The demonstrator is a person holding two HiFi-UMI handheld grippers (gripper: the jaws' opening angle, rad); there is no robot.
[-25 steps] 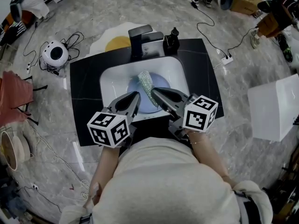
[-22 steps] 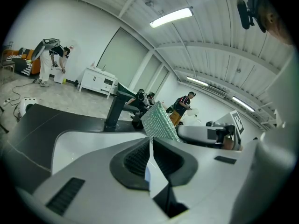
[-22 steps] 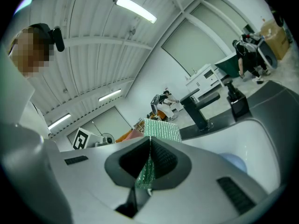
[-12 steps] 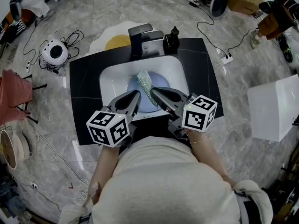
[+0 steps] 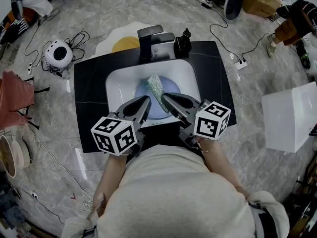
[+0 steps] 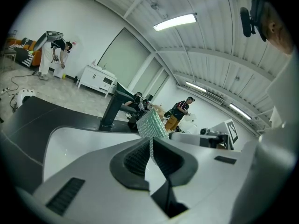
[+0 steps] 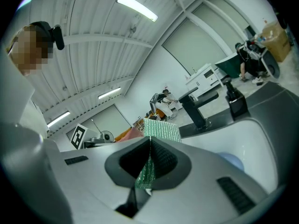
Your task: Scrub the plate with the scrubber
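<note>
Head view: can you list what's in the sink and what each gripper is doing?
Sink: white, set in a black counter
Plate: blue, lying in the sink
Scrubber: green, over the plate
Right gripper: shut on the scrubber
Left gripper: jaws together, beside the scrubber
Tap: black, behind the sink

Bright, even light; fisheye-warped edges

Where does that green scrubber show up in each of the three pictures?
Head view: the scrubber stands middle, slightly above centre, over the blue plate.
Left gripper view: centre, rising just above the jaws.
Right gripper view: centre, clamped between the jaws.
Shared landmark: the black faucet behind it.
</note>
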